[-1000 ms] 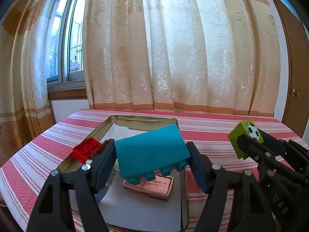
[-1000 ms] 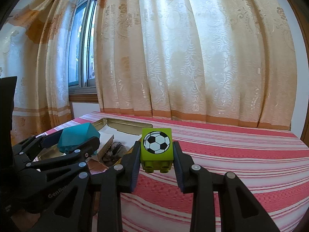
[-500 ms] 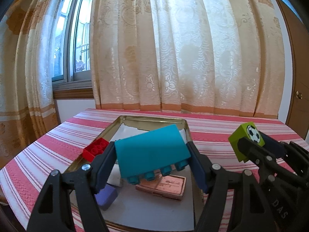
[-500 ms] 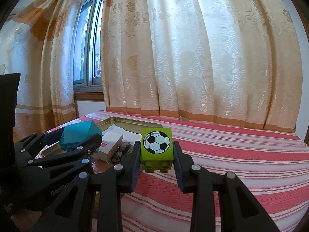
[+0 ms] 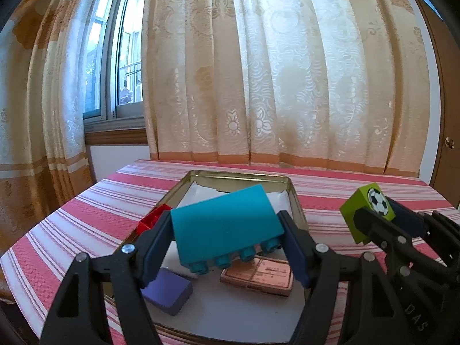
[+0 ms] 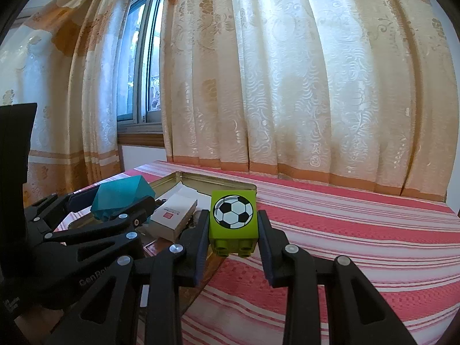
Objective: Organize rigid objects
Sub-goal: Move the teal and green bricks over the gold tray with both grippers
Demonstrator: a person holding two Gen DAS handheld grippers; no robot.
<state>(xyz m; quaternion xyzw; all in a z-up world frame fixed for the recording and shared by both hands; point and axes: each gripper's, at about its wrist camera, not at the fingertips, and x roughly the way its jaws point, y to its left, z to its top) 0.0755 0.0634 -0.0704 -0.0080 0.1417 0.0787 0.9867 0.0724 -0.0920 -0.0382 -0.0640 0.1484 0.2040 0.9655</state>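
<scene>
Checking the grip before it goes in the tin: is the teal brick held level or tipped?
Tipped. The teal brick sits clamped in the left gripper with its studs facing forward and down, one end higher than the other.

Right gripper (image 6: 233, 230): clamped on green football block (image 6: 233, 220), studs downward.
Left gripper (image 6: 120, 204): at left, holding teal block (image 6: 123, 197) above metal tin (image 6: 218, 185).
Tin: near tablecloth's (image 6: 345, 230) left edge, white box (image 6: 174, 215) inside.

Both cams sit low behind their claws, facing the curtain (image 5: 287, 72) across the table (image 6: 345, 230), close up. Shared: tin tray (image 5: 293, 198), each other's claw.
</scene>
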